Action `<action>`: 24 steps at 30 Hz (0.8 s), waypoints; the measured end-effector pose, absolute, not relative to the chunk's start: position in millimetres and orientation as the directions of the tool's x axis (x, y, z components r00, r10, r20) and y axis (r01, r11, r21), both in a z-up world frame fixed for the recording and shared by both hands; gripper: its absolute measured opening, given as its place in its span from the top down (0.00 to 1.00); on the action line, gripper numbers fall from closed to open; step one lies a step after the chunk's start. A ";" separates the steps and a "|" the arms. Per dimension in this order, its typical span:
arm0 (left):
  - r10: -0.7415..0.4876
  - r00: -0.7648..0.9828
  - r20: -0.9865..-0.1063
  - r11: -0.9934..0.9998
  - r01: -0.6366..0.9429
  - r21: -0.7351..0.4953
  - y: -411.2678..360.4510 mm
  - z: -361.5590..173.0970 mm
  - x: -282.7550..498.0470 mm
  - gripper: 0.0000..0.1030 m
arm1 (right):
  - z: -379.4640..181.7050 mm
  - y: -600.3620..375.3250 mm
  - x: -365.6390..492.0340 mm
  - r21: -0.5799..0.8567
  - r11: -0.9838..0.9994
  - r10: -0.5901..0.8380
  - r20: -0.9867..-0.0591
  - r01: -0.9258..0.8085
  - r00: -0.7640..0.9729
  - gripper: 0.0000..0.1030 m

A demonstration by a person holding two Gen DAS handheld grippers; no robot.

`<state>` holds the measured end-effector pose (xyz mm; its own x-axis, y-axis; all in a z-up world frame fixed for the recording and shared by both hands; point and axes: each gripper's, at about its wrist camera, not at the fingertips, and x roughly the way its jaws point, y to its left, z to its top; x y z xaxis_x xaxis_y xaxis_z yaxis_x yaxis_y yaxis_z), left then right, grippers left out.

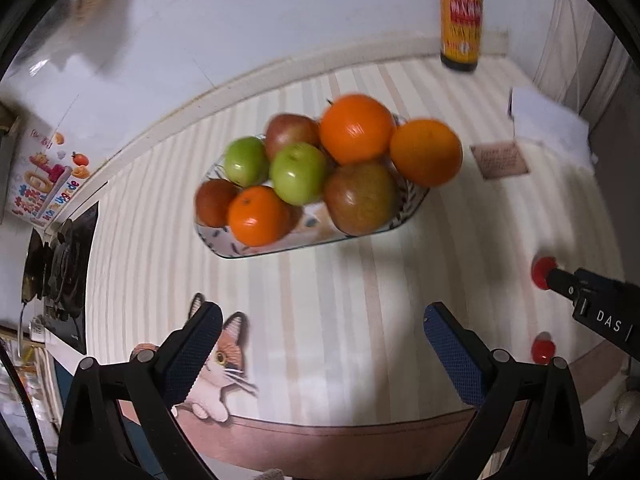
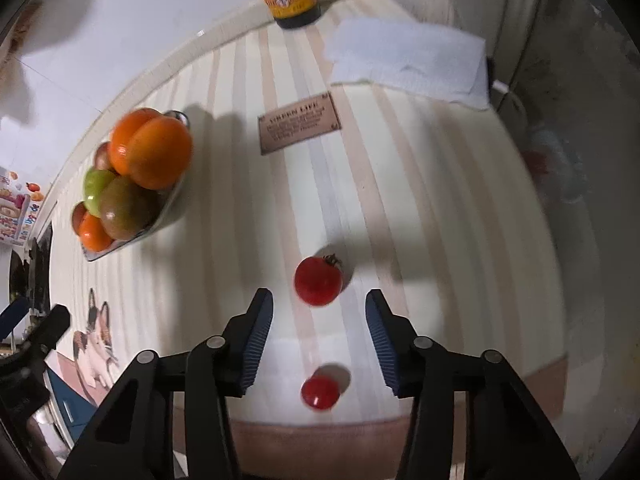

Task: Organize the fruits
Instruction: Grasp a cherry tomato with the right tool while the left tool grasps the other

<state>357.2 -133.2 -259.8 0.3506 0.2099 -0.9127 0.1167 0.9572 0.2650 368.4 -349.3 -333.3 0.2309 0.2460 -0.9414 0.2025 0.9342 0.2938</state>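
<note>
We see a striped counter (image 2: 420, 208) bearing a long dish (image 1: 412, 200) heaped with oranges, green apples and red apples, its long axis running from near left to far right in the left view. A dark sauce bottle (image 1: 460, 20) and a white paper towel (image 2: 404, 64) stand behind. Two cherry tomatoes lie apart: the stemmed tomato (image 2: 318, 280) just beyond our right tool (image 2: 320, 312), the smaller tomato (image 2: 320, 392) between its released fingers, untouched. Our left tool (image 1: 320, 348) gapes wide, empty.
</note>
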 end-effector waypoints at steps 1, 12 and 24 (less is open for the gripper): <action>0.212 0.341 -0.916 0.956 0.121 0.267 -136.2 -264.3 358.9 0.00 | -340.2 -349.2 372.3 0.294 0.936 0.249 -0.942 0.195 0.224 0.52; 0.156 0.279 -0.948 0.952 0.214 0.219 -179.7 -288.0 358.7 0.00 | -341.1 -352.5 372.4 0.301 0.946 0.259 -0.926 0.124 0.274 0.68; -0.111 0.037 -0.993 0.895 0.437 -0.084 -262.0 -324.0 331.4 0.17 | -333.5 -425.3 295.1 0.315 0.898 0.232 -0.933 0.308 0.277 0.68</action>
